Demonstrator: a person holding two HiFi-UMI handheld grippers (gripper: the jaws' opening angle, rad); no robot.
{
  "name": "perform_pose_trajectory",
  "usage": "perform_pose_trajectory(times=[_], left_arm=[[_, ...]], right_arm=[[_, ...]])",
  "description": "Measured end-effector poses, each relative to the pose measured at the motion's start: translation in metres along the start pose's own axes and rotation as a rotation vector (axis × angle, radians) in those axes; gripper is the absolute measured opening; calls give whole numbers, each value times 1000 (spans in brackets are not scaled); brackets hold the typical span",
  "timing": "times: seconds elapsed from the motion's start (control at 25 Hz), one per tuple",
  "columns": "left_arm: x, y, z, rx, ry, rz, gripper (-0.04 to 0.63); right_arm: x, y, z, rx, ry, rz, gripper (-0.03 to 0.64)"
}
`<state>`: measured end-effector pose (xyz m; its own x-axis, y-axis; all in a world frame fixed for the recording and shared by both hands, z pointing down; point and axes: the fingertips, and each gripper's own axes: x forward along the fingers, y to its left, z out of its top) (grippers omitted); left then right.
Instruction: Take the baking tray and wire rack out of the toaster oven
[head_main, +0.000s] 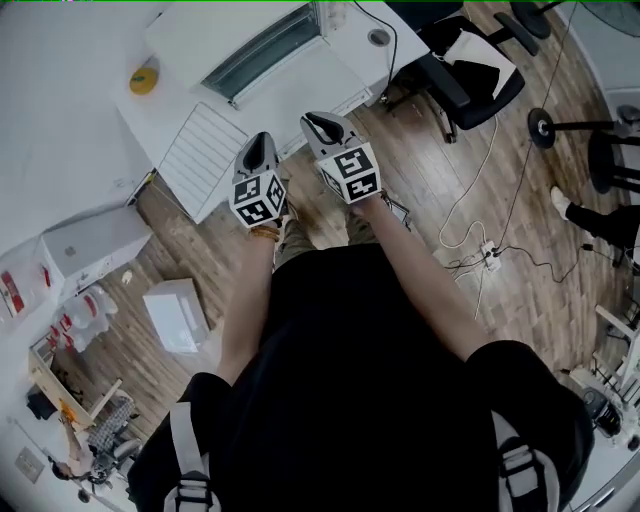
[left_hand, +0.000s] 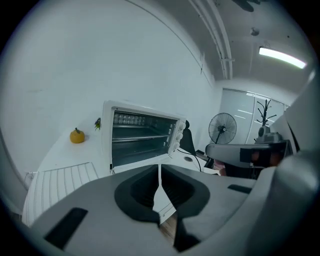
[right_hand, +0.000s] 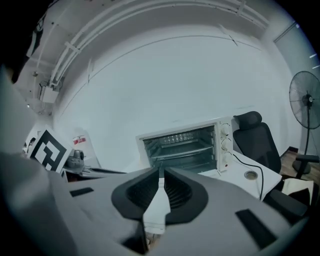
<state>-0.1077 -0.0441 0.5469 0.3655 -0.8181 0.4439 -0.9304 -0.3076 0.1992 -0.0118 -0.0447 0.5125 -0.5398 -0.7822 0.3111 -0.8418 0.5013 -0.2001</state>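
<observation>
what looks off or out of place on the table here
The wire rack lies flat on the table beside the open toaster oven. One corner seems to jut past the table's edge over the floor, so it could tip. Nothing else stands out.

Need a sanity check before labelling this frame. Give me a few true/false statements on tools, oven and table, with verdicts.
1. The left tool and the right tool are both shut, with nothing between their jaws. True.
2. The orange round thing sits on top of the toaster oven. False: it sits on the table, left of the oven, near the wall.
3. A white gridded rack lies flat on the table, left of the oven. True.
4. The fan stands on the table beside the oven. False: it stands on the floor, off to the oven's right.
</observation>
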Motion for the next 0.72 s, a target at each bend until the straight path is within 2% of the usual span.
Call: perform_pose_trajectory(times=[0.36,0.56,0.72], left_arm=[[17,-38,1,-173,-25,48,29],[18,-35,10,-216,-44,73,29],[26,-26,18,-286,-72,92,31]], right_arm=[[-18,-44,-10,102,25,79,49],[-9,-50,-10,144,34,110,49],[4,-55,-2,174,41,147,49]])
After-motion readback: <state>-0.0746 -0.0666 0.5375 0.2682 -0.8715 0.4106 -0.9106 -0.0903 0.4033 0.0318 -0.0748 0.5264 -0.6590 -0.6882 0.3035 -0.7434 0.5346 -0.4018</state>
